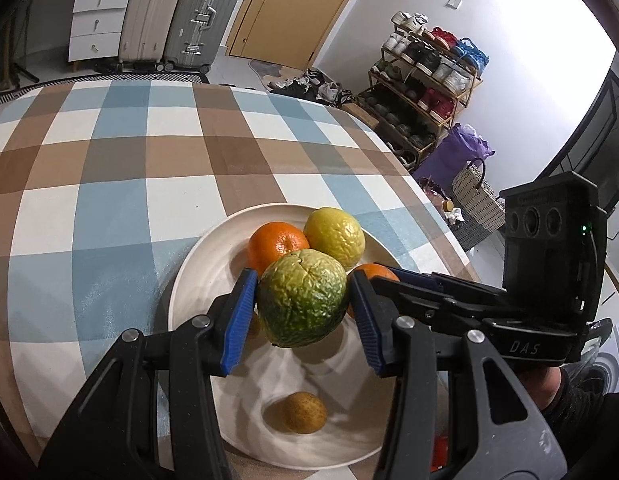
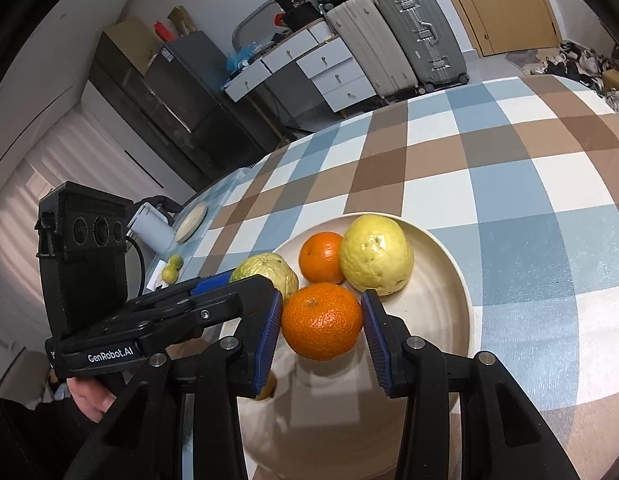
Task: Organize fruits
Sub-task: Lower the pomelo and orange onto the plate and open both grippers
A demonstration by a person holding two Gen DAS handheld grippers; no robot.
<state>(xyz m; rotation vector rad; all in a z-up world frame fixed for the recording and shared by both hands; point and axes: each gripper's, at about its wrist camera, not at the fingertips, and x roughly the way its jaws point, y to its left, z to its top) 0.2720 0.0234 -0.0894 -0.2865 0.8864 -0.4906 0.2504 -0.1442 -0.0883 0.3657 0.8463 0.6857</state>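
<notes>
My left gripper [image 1: 303, 312] is shut on a bumpy green fruit [image 1: 302, 298], held just above the cream plate [image 1: 197, 264]. On the plate lie an orange [image 1: 275, 242], a yellow fruit [image 1: 335, 236] and a small brown fruit [image 1: 304, 412]. My right gripper [image 2: 321, 326] is shut on an orange [image 2: 321, 322] over the same plate [image 2: 449, 276]. In the right wrist view the plate holds another orange [image 2: 321, 256] and the yellow fruit [image 2: 376, 259], and the green fruit [image 2: 265, 270] shows between the left gripper's blue pads. The right gripper's orange [image 1: 375, 270] peeks out behind the left finger.
A checked blue, brown and white cloth [image 1: 129, 160] covers the table. Two small green-yellow fruits [image 2: 172, 269], a white device [image 2: 151, 226] and a round lid [image 2: 191, 218] sit near the table's left edge. Suitcases [image 2: 405, 28], drawers and a shoe rack [image 1: 425, 80] stand beyond.
</notes>
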